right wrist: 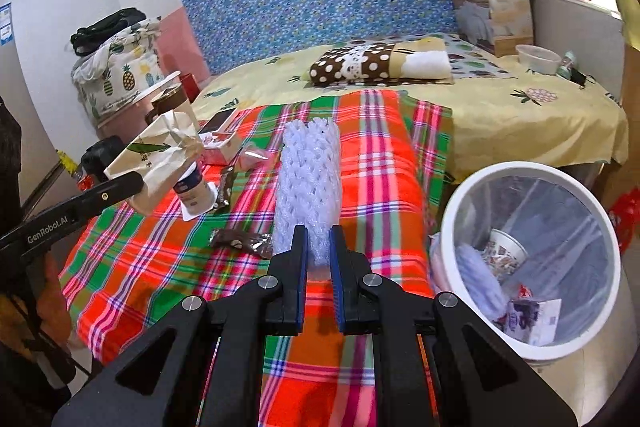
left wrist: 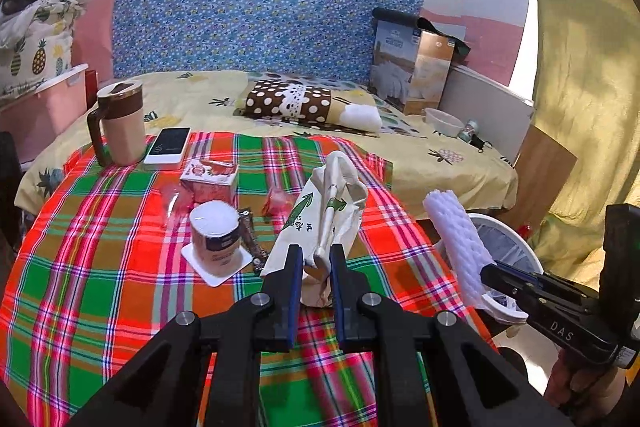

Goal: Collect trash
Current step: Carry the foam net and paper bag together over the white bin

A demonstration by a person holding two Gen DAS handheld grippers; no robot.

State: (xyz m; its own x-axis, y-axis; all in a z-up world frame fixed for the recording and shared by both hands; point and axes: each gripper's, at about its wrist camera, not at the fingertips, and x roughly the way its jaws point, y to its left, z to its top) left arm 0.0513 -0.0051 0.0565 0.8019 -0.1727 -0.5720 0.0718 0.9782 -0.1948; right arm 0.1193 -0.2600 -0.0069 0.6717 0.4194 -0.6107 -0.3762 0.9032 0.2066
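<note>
Both pairs of fingers are clamped — our left gripper [left wrist: 316, 259] pinches the crumpled cream paper bag [left wrist: 320, 215], our right gripper [right wrist: 319, 243] the white foam net sleeve [right wrist: 310, 179] — each lifted clear for the white plastic-lined bin [right wrist: 452, 203].

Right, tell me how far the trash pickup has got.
Done: the white round bin already holds a printed paper cup and wrappers. In hand: the left tool is shut on a crumpled cream paper bag, the right tool on a white foam net sleeve, neither dropped in yet. Left on the plaid cloth: brown snack wrappers, an upturned white yogurt cup and a small pink carton.
</note>
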